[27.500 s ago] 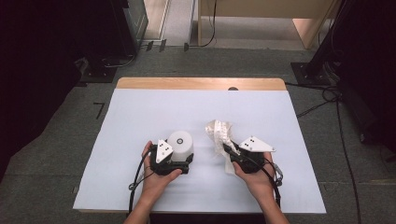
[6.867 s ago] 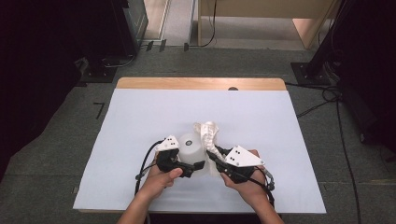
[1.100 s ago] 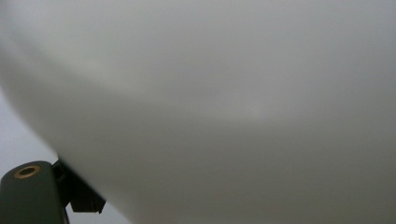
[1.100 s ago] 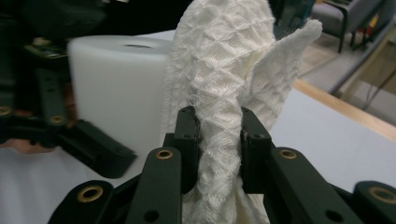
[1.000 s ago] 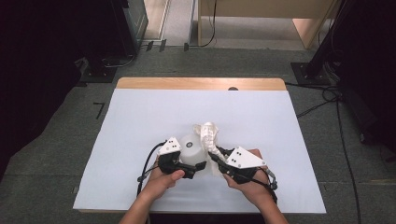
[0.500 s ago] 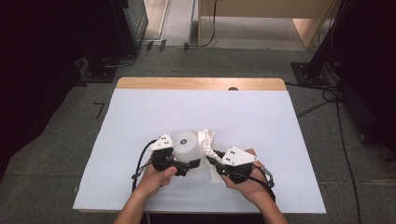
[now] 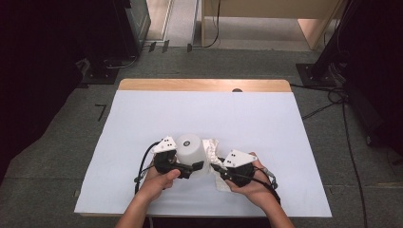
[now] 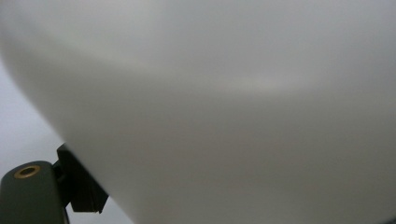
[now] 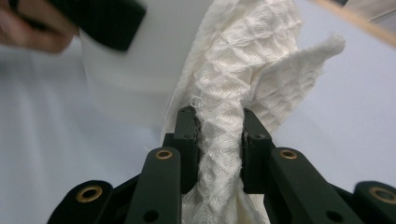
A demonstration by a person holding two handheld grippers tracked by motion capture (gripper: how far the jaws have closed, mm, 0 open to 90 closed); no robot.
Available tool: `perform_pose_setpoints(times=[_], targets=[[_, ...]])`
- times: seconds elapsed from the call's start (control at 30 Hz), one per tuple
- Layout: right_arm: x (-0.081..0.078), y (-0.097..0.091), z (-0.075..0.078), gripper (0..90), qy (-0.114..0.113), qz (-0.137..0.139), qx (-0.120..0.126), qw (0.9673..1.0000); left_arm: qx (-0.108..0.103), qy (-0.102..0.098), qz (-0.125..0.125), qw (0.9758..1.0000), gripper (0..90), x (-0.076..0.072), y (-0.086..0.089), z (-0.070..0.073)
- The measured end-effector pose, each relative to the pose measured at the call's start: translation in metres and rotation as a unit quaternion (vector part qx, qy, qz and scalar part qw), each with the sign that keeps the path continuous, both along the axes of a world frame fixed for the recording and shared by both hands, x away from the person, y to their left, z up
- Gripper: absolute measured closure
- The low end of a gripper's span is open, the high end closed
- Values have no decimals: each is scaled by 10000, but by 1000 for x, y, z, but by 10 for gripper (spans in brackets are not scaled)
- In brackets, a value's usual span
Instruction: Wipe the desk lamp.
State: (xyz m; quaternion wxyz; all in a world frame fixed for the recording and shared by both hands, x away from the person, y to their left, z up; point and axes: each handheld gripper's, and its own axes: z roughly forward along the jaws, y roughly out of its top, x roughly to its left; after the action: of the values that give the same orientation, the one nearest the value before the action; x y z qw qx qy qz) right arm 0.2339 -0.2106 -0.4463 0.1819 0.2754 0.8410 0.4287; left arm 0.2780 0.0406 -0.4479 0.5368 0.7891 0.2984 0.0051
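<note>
Near the tabletop's (image 7: pixel 142 118) front edge, the white cup (image 7: pixel 191 153) is apparently clamped in the left tool (image 7: pixel 197 167), so the cloth (image 9: pixel 224 140) pinched in the right tool (image 9: pixel 219 135) should be pressed firmly against its wall.
</note>
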Motion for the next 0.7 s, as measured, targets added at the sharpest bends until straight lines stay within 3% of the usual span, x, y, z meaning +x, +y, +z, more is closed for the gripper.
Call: perform_pose_setpoints(times=[0.13,0.2,0.3,0.33,0.43,0.5,0.57,0.7], targets=[[-8,-4,21,733,-405,-136,520,9977,292,-81,-137,9994,83,-4,-12,-6],[-10,-5,27,735,-565,-189,693,9958,329,-96,-176,9993,83,-6,-16,-7],[-9,-6,24,737,-469,-156,611,9969,206,-73,-133,9997,83,-4,-14,-5],[-8,-6,20,737,-336,-119,548,9979,165,-78,-109,9998,83,-3,-11,-3],[-3,-2,4,738,6,74,63,10000,63,-69,36,9999,83,0,-3,-1],[1,-1,-5,740,217,155,-70,9996,41,-82,76,9999,83,1,1,0],[2,-1,-6,741,246,112,-19,9996,9,-43,68,10000,83,2,3,0],[-4,-1,13,740,-168,-1,386,9991,250,-76,-33,9997,83,0,-5,-4]])
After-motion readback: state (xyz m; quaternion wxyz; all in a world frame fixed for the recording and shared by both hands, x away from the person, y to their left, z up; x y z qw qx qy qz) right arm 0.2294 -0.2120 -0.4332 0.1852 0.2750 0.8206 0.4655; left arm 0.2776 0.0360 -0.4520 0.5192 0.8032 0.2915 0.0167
